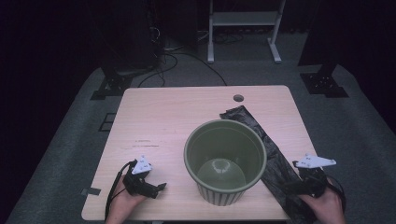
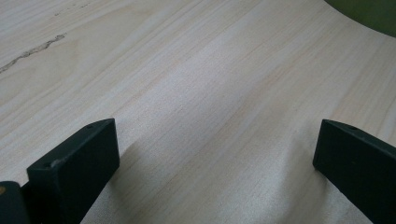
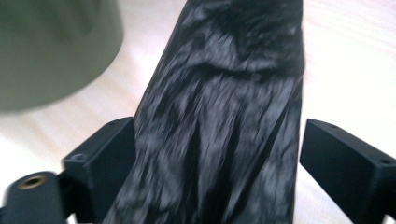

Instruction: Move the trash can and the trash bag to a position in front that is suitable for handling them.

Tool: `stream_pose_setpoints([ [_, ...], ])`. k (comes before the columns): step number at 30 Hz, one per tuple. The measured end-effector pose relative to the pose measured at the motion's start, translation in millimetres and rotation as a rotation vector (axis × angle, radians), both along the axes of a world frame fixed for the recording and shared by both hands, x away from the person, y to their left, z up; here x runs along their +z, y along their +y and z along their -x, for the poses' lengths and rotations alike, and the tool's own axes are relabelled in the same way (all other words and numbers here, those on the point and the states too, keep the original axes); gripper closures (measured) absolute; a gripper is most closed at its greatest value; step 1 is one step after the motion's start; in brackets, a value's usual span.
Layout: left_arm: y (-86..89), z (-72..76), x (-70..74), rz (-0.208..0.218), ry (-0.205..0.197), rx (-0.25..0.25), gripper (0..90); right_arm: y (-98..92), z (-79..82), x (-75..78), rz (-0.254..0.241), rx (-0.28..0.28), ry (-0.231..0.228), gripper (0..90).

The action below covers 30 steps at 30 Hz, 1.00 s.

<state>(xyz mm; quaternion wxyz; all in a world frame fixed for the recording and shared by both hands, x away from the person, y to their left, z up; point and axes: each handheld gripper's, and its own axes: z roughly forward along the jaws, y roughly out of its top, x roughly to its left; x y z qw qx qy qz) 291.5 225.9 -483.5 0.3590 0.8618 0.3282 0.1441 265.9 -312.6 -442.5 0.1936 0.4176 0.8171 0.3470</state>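
A ribbed olive-green bin (image 1: 225,158) stands upright and empty at the table's front middle. A crumpled black plastic bag (image 1: 261,135) lies flat in a long strip from behind the bin to the front right edge. My right gripper (image 1: 287,186) hovers over the bag's near end. In the right gripper view its jaws (image 3: 217,135) stand wide open with the bag (image 3: 224,93) between them, and the right jaw is clear of it. The bin (image 3: 51,46) shows there at upper left. My left gripper (image 1: 159,189) rests open at front left over bare wood (image 2: 215,135), nothing between its jaws.
The light wooden table (image 1: 163,116) has a cable hole (image 1: 238,98) near its far edge and a scratch mark (image 1: 142,142) left of the bin. A white frame (image 1: 243,18) and cables sit on the grey floor beyond.
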Motion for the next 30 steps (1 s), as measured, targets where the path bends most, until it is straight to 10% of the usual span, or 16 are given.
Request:
stream_pose_setpoints([
  [18, 0.0, 0.0, 0.0, 0.0, 0.0, -0.001, 0.0, 44.2, -83.6, -23.0, 0.007, -0.009, 0.051, 0.0],
  [30, 0.0, 0.9, -0.2, 0.002, 0.0, -0.004, 0.0, 48.6, -77.4, -35.8, 0.052, -0.02, 0.076, 0.0],
])
